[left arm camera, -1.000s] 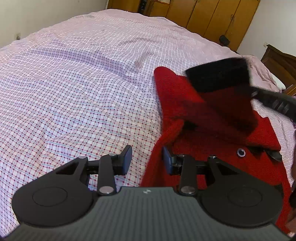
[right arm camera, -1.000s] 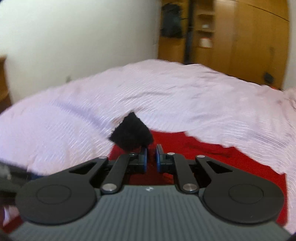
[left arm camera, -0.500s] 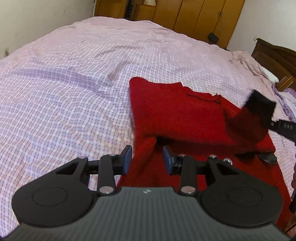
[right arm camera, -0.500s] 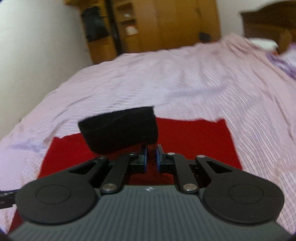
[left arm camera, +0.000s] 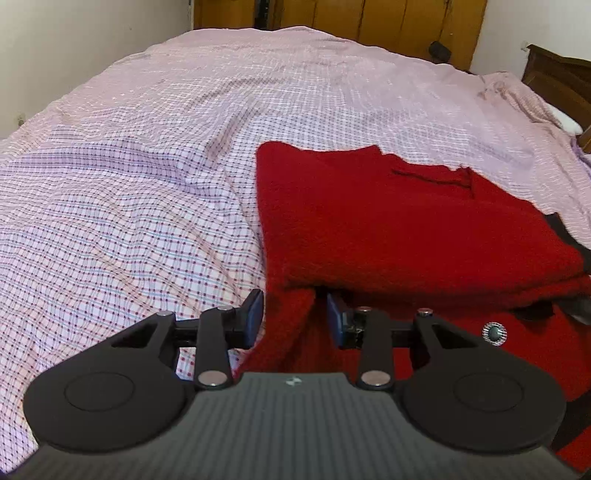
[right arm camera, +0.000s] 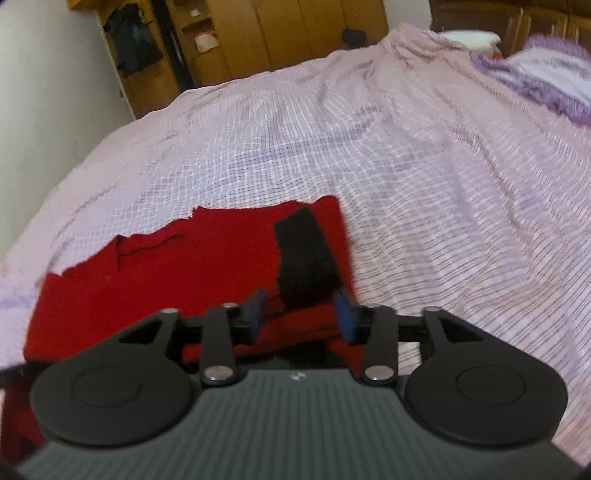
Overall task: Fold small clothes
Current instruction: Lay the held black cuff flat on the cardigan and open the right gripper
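A red knitted garment [left arm camera: 406, 221] lies folded on the checked bedsheet [left arm camera: 129, 221], with a round button [left arm camera: 494, 333] showing on its lower layer. My left gripper [left arm camera: 294, 319] is open over the garment's near left edge; a red fold runs between the fingers, and the pads do not press it. In the right wrist view the same red garment [right arm camera: 166, 266] carries a sleeve laid across it, ending in a black cuff [right arm camera: 304, 254]. My right gripper [right arm camera: 301, 314] sits just behind that cuff. Its jaws are opening, and the cuff's near end lies loose between them.
The pink checked bedsheet [right arm camera: 443, 184] spreads wide to the left of the garment and beyond it. Wooden wardrobes [left arm camera: 406, 22] stand past the bed's far end. A dark headboard [left arm camera: 557, 77] and a purple pillow [right arm camera: 546, 70] are at the right.
My right gripper swung the black-cuffed sleeve across the red garment, lowered it flat and parted its jaws. The left gripper slid along the garment's left edge, its jaws unchanged.
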Tool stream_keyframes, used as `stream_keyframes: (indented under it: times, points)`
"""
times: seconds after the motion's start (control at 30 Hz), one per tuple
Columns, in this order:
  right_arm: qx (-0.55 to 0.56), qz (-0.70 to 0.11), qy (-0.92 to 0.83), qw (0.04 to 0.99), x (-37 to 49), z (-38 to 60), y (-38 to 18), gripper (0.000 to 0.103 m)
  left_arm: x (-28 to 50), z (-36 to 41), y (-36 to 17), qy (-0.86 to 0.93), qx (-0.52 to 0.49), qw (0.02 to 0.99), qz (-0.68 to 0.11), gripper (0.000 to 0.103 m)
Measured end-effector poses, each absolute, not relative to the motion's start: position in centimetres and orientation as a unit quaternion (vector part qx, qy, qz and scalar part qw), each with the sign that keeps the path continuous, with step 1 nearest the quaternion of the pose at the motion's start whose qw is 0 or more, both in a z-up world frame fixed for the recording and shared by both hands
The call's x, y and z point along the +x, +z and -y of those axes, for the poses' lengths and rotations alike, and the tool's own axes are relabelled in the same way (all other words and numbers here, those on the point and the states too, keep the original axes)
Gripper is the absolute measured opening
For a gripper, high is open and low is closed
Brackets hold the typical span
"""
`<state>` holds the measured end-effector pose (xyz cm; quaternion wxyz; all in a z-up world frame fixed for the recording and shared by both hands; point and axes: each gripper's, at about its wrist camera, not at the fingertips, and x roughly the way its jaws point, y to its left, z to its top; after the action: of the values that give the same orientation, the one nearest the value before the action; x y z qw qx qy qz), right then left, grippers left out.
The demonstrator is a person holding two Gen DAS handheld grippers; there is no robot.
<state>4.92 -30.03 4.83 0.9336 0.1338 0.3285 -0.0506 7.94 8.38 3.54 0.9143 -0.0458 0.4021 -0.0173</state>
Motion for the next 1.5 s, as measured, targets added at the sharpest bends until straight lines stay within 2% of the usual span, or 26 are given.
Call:
stream_keyframes:
  times: [0.2, 0.43, 0.47, 0.5, 0.53, 0.67, 0.8, 1.03, 1.13, 1.33, 1.5]
  points:
    - [0.117, -0.309, -0.034, 0.943, 6.6, 31.4, 5.8, 0.048, 8.4, -8.7, 3.3, -0.002, -0.065, 0.921, -0.385, 0.042]
    - [0.081, -0.372, -0.009, 0.925, 11.6, 30.0, 3.4, 0.048, 9.5, -8.3, 2.8, 0.026, -0.044, 0.923, -0.381, 0.042]
    - [0.079, -0.373, -0.003, 0.925, 11.7, 29.7, 3.4, 0.042, 9.3, -8.5, 2.9, 0.032, -0.047, 0.925, -0.377, 0.042]
    - [0.071, -0.370, 0.002, 0.926, 11.7, 29.3, 3.5, 0.032, 9.1, -8.7, 2.9, 0.039, -0.048, 0.926, -0.372, 0.041]
    - [0.063, -0.367, 0.005, 0.928, 11.6, 28.9, 3.8, 0.016, 8.9, -9.0, 3.0, 0.048, -0.050, 0.928, -0.365, 0.041]
    - [0.070, -0.326, 0.043, 0.942, 10.5, 27.9, 6.4, 0.014, 8.0, -10.8, 2.8, 0.065, -0.069, 0.931, -0.352, 0.041]
    - [0.046, -0.272, 0.036, 0.961, 9.3, 26.8, 8.0, 0.014, 8.4, -12.2, 1.9, 0.052, -0.099, 0.922, -0.371, 0.042]
    - [0.062, -0.354, -0.018, 0.933, 11.1, 27.9, 2.5, 0.015, 6.4, -11.8, 2.9, 0.014, -0.084, 0.918, -0.387, 0.042]
    - [0.075, -0.347, -0.010, 0.935, 10.8, 28.4, 2.4, 0.019, 4.5, -11.6, 4.5, 0.006, -0.076, 0.925, -0.373, 0.042]
    - [0.082, -0.328, -0.005, 0.941, 10.2, 28.3, 4.0, 0.020, 3.7, -10.0, 8.2, -0.040, -0.059, 0.941, -0.330, 0.042]
    - [0.074, -0.306, -0.019, 0.949, 8.7, 28.0, 5.4, 0.020, 6.9, -7.3, 7.5, -0.066, -0.039, 0.938, -0.338, 0.041]
